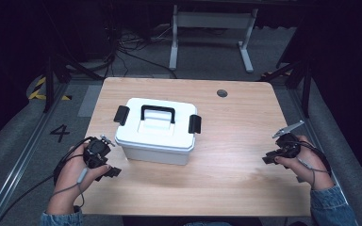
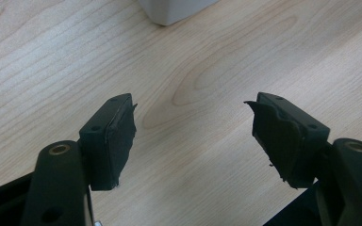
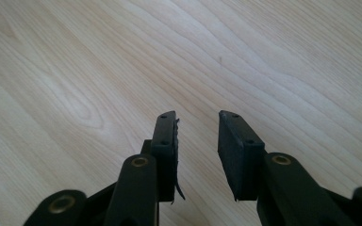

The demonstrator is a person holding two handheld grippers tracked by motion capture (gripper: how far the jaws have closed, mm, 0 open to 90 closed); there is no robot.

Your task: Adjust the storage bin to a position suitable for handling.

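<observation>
The white lidded box (image 1: 158, 132) is sitting mid-desk (image 1: 245, 155), rigid plastic, probably light, best lifted by its black handle (image 1: 158, 113). Both jaws are being held apart and empty: left hand-held gripper (image 2: 193, 134) wide, right hand-held gripper (image 3: 197, 155) narrower.

Right gripper (image 3: 197, 129) parted above table (image 3: 75, 70).

White lidded storage box (image 1: 156, 132) — black handle, black latches — upright on table, closed.
</observation>
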